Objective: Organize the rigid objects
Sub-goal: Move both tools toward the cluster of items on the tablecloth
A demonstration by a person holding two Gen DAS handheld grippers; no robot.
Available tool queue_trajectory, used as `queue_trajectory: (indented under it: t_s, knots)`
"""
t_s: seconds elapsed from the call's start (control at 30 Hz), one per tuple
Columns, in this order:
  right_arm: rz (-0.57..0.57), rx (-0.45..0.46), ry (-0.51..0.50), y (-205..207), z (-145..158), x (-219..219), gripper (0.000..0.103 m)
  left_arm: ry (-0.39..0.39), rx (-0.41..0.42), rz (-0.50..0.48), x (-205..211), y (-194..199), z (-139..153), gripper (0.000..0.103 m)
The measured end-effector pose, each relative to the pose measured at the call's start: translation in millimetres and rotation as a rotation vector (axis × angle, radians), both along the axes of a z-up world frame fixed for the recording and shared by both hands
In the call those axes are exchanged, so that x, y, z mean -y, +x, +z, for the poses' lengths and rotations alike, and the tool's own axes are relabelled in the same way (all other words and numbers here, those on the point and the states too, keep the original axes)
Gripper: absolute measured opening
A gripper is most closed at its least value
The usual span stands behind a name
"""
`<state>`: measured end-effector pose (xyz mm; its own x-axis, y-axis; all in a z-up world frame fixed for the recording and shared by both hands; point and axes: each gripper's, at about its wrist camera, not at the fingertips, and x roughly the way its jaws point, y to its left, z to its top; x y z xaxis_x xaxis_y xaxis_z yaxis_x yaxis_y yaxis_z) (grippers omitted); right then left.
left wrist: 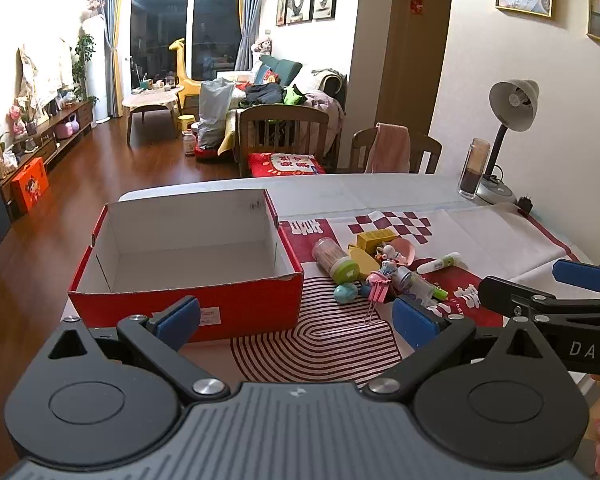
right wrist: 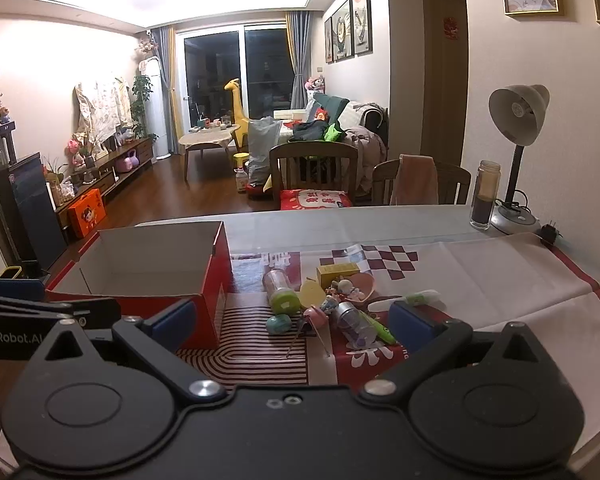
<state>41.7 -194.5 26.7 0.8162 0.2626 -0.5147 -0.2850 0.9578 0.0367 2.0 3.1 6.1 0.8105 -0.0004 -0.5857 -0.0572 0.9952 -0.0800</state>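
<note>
Clearly the right gripper [right wrist: 292,320], jaws spread wide and empty, is facing the heap of small plastic toys [right wrist: 332,304] lying just ahead, right of the open red cardboard box [right wrist: 216,292]; the left gripper [left wrist: 296,316] is gaping empty too.

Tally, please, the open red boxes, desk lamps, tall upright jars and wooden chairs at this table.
Open red box: 1
Desk lamp: 1
Tall upright jar: 1
Wooden chairs: 2
Total: 5
</note>
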Motion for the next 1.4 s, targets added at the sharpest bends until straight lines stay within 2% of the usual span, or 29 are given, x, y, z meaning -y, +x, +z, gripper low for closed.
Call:
queue_trajectory:
  t_s: [0.4, 0.63, 0.73, 1.0, 1.23, 1.4]
  knots:
    - [0.007, 0.009, 0.011, 13, -2, 9, 0.101, 0.007, 0.001, 0.012, 6, 11, -2, 0.103]
    - [0.009, 0.002, 0.011, 21, -5, 16, 0.096, -0.019, 0.009, 0.000, 12, 17, -2, 0.103]
    - [0.011, 0.001, 0.012, 24, -6, 20, 0.094, -0.002, 0.017, -0.008, 19, 19, 0, 0.103]
    - [0.024, 0.001, 0.031, 38, -9, 35, 0.096, 0.015, 0.013, -0.004, 30, 31, 0, 0.103]
    - [0.060, -0.005, 0.064, 59, -13, 59, 0.103, 0.010, 0.011, 0.001, 44, 55, -2, 0.103]
    - [0.087, -0.020, 0.074, 77, -21, 79, 0.103, 0.012, -0.017, 0.000, 57, 76, -12, 0.103]
